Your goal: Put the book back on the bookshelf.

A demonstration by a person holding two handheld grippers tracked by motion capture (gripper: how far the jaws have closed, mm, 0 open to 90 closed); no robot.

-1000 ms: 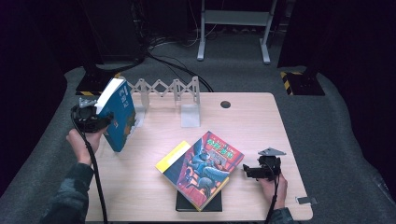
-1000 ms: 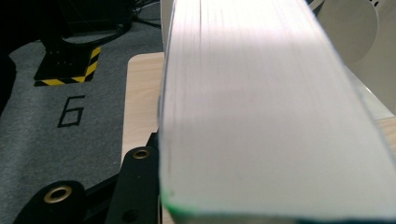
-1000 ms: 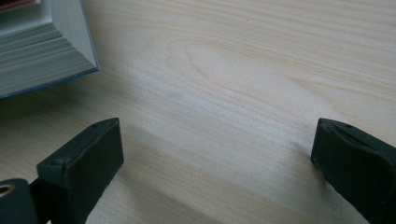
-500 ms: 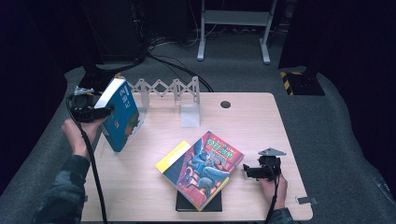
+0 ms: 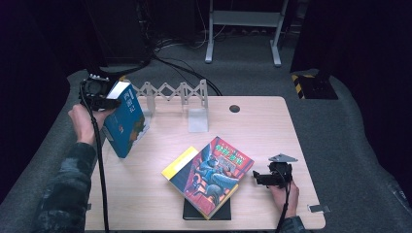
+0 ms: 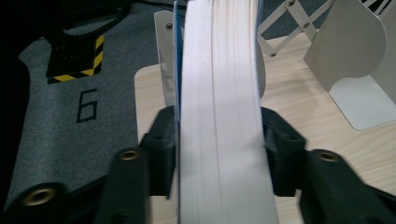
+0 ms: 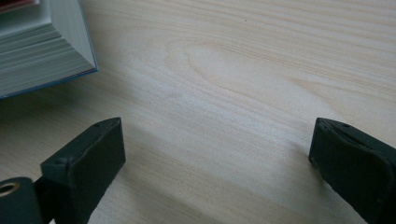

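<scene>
Counter (image 5: 272,126): light wood, centre of the high view. Stack of books (image 5: 209,174) lies flat at lower centre, colourful cover on top. Blue book (image 5: 125,121) at upper left, tilted, lifted off the counter, just beside the folding rack (image 5: 170,91). Left tool (image 5: 104,101): its jaws have just been closing and are clamped on the blue book's page block (image 6: 219,121). Right tool (image 5: 260,178), lower right: jaws apart over bare wood (image 7: 210,154), near the stack's corner.

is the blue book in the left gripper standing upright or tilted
Tilted. In the high view the blue paperback book leans, top toward the white folding metal book rack, clamped by the left gripper.
</scene>
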